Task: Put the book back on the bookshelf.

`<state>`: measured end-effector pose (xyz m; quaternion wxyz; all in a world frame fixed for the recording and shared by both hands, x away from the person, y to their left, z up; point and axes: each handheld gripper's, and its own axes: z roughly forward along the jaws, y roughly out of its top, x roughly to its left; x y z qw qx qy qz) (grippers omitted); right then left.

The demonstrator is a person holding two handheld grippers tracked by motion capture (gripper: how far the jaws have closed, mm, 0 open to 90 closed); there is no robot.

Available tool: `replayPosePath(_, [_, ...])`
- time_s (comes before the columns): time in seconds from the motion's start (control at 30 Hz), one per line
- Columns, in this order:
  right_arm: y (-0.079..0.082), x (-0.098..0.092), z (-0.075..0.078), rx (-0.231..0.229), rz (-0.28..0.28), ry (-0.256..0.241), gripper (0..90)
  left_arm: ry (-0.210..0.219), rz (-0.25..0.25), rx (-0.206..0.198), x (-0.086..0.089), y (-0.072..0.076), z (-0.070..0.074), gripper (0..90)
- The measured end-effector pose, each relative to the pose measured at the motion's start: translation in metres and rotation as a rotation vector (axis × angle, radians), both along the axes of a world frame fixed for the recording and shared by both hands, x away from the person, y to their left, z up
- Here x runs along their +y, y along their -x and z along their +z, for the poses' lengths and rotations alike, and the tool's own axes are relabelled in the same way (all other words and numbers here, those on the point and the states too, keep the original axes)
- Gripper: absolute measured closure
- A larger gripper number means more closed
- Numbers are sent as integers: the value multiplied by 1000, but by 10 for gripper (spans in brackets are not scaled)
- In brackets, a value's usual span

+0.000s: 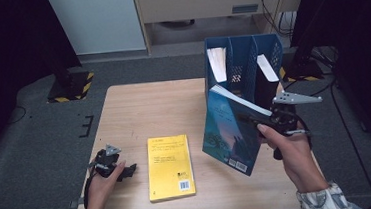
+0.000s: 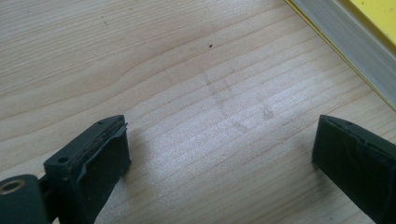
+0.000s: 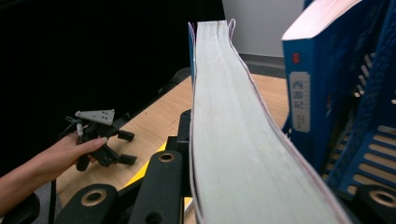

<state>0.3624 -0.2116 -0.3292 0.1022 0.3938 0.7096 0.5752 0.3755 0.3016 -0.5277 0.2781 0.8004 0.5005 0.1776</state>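
A blue-covered book (image 1: 229, 131) is held up off the table, tilted on edge, with my right gripper (image 1: 255, 117) shut on its page side. In the right gripper view the book's pale page edge (image 3: 233, 140) runs straight up between the jaws. A yellow book (image 1: 170, 167) lies flat near the table's front edge. My left gripper (image 1: 127, 170) rests low at the front left corner, open, with bare wood between its jaws (image 2: 224, 140). The yellow book's corner (image 2: 369, 23) sits just beyond its right jaw.
A blue slotted file rack (image 1: 243, 62) stands at the table's back right, holding upright books, one with a blue spine (image 3: 301, 93) close beside the held book. The wooden table (image 1: 149, 112) is bare in the middle. The other hand's gripper (image 3: 105, 140) shows farther off.
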Motion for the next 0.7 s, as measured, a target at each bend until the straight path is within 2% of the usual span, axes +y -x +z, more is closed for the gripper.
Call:
replayPosePath(0.4, [-5, -29, 23, -18, -69, -25, 735, 5, 0, -9, 0, 1, -1, 20])
replayPosePath(0.7, [-18, -48, 37, -17, -135, -24, 735, 8, 1, -10, 0, 1, -2, 15])
